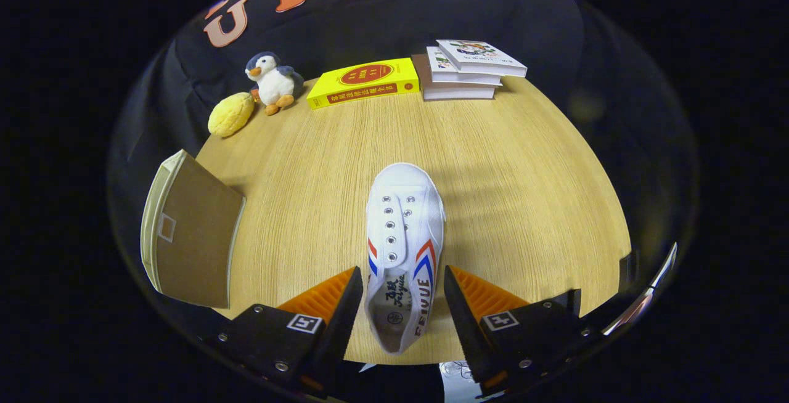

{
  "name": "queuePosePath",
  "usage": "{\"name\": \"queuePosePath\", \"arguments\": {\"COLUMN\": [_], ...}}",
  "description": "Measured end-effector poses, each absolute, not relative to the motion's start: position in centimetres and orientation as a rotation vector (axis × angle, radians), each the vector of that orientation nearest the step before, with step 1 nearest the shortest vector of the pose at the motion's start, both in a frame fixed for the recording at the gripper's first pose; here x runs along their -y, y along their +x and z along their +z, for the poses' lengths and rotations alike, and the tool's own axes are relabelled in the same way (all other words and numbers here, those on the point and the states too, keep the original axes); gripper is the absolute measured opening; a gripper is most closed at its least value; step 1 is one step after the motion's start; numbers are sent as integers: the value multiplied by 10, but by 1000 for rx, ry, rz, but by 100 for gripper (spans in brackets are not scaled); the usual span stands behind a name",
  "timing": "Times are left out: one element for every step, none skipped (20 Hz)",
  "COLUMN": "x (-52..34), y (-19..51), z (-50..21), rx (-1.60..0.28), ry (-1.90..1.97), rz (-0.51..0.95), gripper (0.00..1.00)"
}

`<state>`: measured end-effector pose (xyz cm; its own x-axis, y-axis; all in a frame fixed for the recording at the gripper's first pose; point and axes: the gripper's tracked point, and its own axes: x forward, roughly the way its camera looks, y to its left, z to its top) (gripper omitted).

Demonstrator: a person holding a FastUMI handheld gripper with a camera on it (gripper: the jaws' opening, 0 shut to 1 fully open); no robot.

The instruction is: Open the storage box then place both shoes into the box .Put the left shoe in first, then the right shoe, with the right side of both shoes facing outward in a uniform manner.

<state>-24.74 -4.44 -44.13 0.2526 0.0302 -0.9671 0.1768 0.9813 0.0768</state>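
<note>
A white canvas shoe with red and blue side stripes lies on the wooden table, toe pointing away from me. Its heel end sits between the two fingers of my gripper. The fingers stand open on either side of the shoe, with a small gap on each side. To the left of the fingers stands the storage box, beige with a brown flap or lid raised toward me; its inside is hidden.
At the table's far edge lie a yellow book and a stack of white books. A plush penguin and a yellow bumpy plush sit at the far left. The table's right half is bare wood.
</note>
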Motion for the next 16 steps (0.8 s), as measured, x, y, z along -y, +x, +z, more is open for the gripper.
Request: {"name": "queuePosePath", "arguments": {"x": [47, 49, 50, 52, 53, 56, 56, 56, 56, 53, 52, 49, 47, 47, 47, 49], "y": [-250, -253, -256, -258, -260, -263, -266, -266, -266, -264, -261, -261, -262, -262, -263, -262], "z": [-445, -449, -453, -457, -461, -467, -472, -477, -483, -483, -485, -487, -488, -490, -489, -490], "rx": [-1320, -1326, -1335, -1341, -1349, -1360, -1373, -1380, -1384, -1385, -1379, -1387, -1400, -1409, -1420, -1422], "ry": [170, 156, 141, 130, 120, 113, 112, 114, 116, 138, 161, 188, 226, 264, 295, 312], "rz": [-98, -96, -90, -86, -84, -86, -85, -84, -82, -67, -55, -38, -28, -36, -44, -57], "gripper": [78, 75, 74, 73, 72, 70, 69, 67, 66, 63, 61, 54, 50, 44, 39, 36]}}
